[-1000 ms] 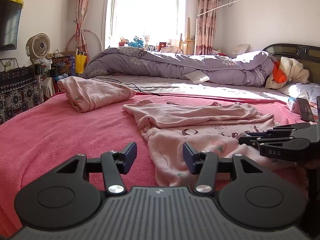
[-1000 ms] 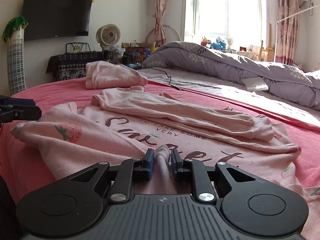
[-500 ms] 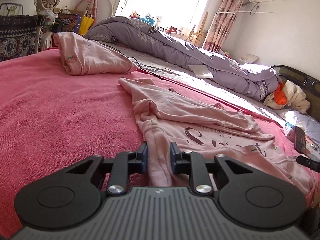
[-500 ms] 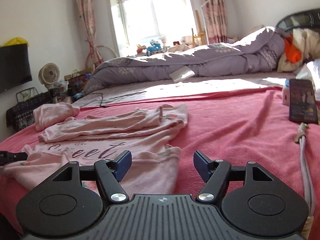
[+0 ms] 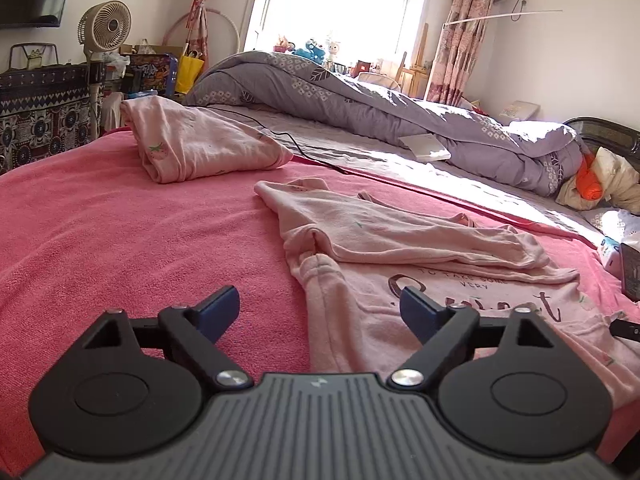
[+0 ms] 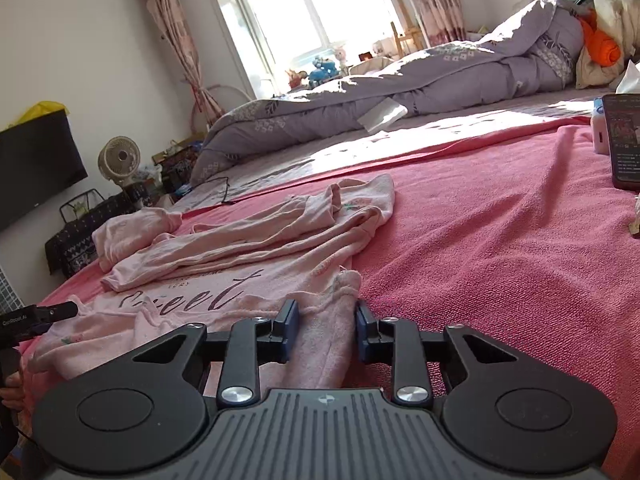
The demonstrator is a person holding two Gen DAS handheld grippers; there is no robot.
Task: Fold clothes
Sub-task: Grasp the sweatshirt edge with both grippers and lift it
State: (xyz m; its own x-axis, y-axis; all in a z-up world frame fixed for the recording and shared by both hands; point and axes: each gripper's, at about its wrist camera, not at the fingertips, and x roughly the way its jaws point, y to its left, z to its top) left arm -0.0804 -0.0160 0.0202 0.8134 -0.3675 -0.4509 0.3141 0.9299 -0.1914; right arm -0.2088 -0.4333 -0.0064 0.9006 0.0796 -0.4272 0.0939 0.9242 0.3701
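Right up close, the right tool (image 6: pixel 327 330) has just been narrowing its jaws around a bunched corner of the pink pyjama top (image 6: pixel 256 256), and the cloth sits between the blue pads (image 6: pixel 289 326); whether they already bite or merely flank it is hard to say, since slivers of gap seem to show. Over on the other side the left tool (image 5: pixel 320 308) stands spread wide after just opening, nothing pinched, its near hem of the pink pyjama top (image 5: pixel 400 240) lying loose on the pink blanket (image 5: pixel 120 248) between and just ahead of the pads. So the garment lies straight ahead of both tools, its long axis running side to side between them, the printed lettering facing up and the sleeves folded across the far half. The right tool looks the one better placed to carry its corner over; the left would need to close again first. Room is generous: bare pink blanket (image 6: pixel 500 240) stretches away on the right, though a phone (image 6: pixel 624 140) lies near that far right edge of the cover, well apart from the top. Farther out on the left, a folded pink garment (image 5: pixel 192 146) sits clear, with a black cable (image 5: pixel 304 152) trailing beside it. Beyond, the rolled lilac duvet (image 5: pixel 380 108) bounds the working space along the far side of the bed.
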